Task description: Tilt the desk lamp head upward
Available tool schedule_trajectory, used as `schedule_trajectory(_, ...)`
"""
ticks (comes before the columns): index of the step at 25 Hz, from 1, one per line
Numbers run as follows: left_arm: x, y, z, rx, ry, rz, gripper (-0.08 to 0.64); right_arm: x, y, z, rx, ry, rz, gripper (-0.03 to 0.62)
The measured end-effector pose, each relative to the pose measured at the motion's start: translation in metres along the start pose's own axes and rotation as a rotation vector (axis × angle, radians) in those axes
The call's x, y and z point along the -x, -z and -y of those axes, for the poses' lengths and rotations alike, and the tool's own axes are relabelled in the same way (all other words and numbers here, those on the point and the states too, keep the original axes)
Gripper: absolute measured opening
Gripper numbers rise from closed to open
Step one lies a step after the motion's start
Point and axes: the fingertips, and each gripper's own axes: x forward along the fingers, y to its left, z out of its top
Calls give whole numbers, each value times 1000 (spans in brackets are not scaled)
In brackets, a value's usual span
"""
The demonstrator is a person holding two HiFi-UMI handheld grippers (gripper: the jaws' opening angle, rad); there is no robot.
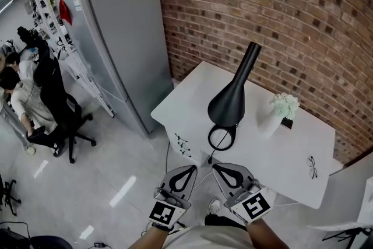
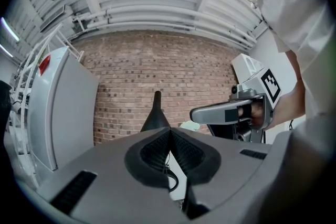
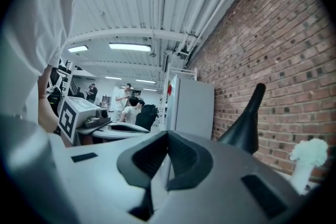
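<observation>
Inventory, my two tools + the bench ahead:

- L gripper [image 1: 187, 171]: jaws closed pad to pad, nothing between. Held level, pointing at the table. Marker cube at the rear.
- R gripper [image 1: 221, 169]: same, jaws together, empty. Sits just beside the L one, not touching.
- Desk lamp [image 1: 230, 99]: black, on the white table [image 1: 303, 148] near the edge closest to me. Ring base [image 1: 222, 137] at the front, wide end of the head low over it, narrow end slanting up toward the brick wall [image 1: 280, 3]. Ahead of both grippers, apart from them; neither touches it.
- Vase w/ white flowers [image 1: 278, 111]: on the table, just right of the lamp.
- Glasses [image 1: 312, 166]: on the table, far right, well apart from the lamp.
- Grey cabinet [image 1: 125, 38]: left of the table, against the wall.
- Seated person [image 1: 23, 96]: far left, in an office chair.
</observation>
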Motion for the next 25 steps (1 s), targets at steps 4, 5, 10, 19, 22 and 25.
schedule_trajectory(4, -19, 3, -1, 1, 10, -10, 8, -2, 3, 19, -16, 10, -3, 16)
schedule_trajectory(5, -23, 3, -2, 1, 8, -11, 8, -1, 6, 23, -12, 8, -12, 17)
schedule_trajectory(10, -38, 5, -7, 5, 4, -11, 6, -5, 6, 38, -20, 17, 2, 17)
schedule_trajectory(19, -59, 12, -8, 20, 19, -10, 8, 0, 15, 53, -18, 38, -19, 16)
schedule_trajectory(22, -69, 14, -9, 23, 25, -13, 7, 1, 13, 59, -21, 50, -14, 17)
schedule_trajectory(25, -79, 15, -8, 20, 34, -6, 7, 1, 15, 67, -23, 56, -10, 16)
